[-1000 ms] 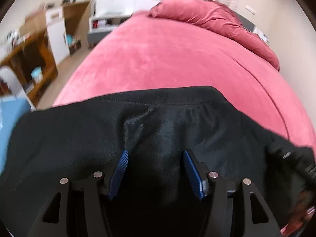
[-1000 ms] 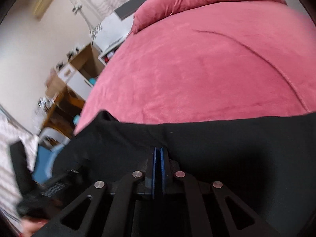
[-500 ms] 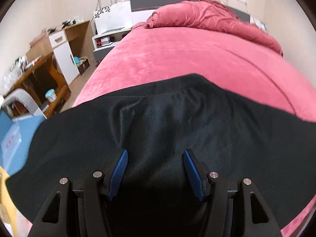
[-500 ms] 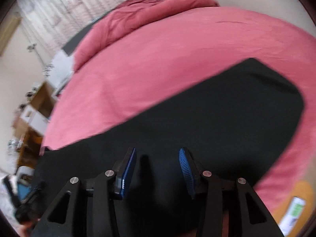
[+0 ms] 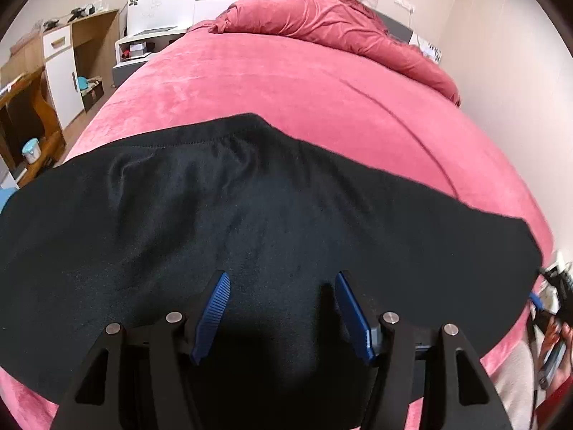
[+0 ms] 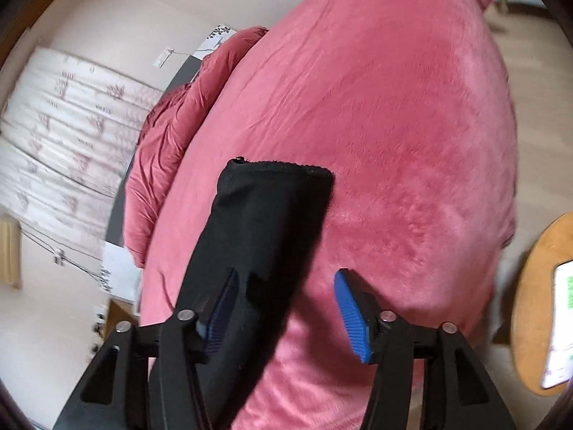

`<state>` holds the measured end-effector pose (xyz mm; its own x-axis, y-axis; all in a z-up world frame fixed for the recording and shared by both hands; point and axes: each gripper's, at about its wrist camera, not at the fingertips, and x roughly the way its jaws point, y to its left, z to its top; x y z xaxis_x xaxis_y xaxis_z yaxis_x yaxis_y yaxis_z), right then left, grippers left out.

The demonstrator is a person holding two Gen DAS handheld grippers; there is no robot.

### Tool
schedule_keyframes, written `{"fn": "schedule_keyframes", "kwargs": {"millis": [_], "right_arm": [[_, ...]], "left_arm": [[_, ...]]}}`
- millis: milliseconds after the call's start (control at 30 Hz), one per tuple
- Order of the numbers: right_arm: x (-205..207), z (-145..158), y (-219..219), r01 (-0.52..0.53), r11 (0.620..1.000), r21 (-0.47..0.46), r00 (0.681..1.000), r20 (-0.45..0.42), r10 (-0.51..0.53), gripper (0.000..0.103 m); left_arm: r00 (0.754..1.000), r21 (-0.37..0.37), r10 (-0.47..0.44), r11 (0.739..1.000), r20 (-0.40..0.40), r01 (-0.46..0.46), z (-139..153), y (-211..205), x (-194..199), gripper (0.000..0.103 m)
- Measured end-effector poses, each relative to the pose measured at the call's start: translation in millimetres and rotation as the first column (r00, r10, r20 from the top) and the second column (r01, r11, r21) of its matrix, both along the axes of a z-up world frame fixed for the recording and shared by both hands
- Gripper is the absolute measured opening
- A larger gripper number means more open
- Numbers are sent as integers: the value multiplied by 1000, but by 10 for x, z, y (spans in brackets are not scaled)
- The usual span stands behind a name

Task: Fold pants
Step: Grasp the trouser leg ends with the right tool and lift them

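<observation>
I see the black pants (image 5: 250, 215) spread flat across the near end of the pink bed (image 5: 286, 82), one leg end (image 6: 272, 193) reaching toward the bed's middle. My left gripper (image 5: 281, 317) hangs over the pants, jaws wide apart, nothing pinched. My right gripper (image 6: 283, 313) has just been opening; its jaws stand apart above the bed, with the leg lying loose between them, unclamped.
</observation>
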<state>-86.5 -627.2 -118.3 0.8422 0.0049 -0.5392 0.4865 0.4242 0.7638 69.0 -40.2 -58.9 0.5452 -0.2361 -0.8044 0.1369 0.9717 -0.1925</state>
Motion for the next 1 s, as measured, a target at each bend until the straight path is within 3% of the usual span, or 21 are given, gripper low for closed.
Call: {"fn": "schedule_keyframes", "kwargs": {"millis": [233, 433, 633, 733, 867, 1000], "right_arm": [[251, -146, -129, 33, 998, 54, 990, 137, -41, 62], [318, -108, -118, -1, 999, 37, 973, 229, -7, 60], [370, -176, -145, 4, 998, 65, 978, 206, -17, 56], [537, -169, -161, -2, 999, 50, 984, 180, -8, 55], [615, -233, -259, 14, 998, 56, 993, 114, -21, 31], [590, -223, -295, 6, 997, 80, 995, 100, -14, 30]], "left_arm": [[996, -63, 83, 994, -30, -85, -24, 190, 36, 62], [991, -39, 136, 990, -15, -136, 5, 297, -24, 62], [989, -13, 143, 990, -25, -143, -60, 301, 32, 62], [992, 18, 124, 992, -29, -124, -95, 225, 26, 68], [998, 115, 67, 991, -18, -65, -134, 63, 27, 76], [997, 116, 71, 991, -11, -69, -131, 33, 3, 76]]}}
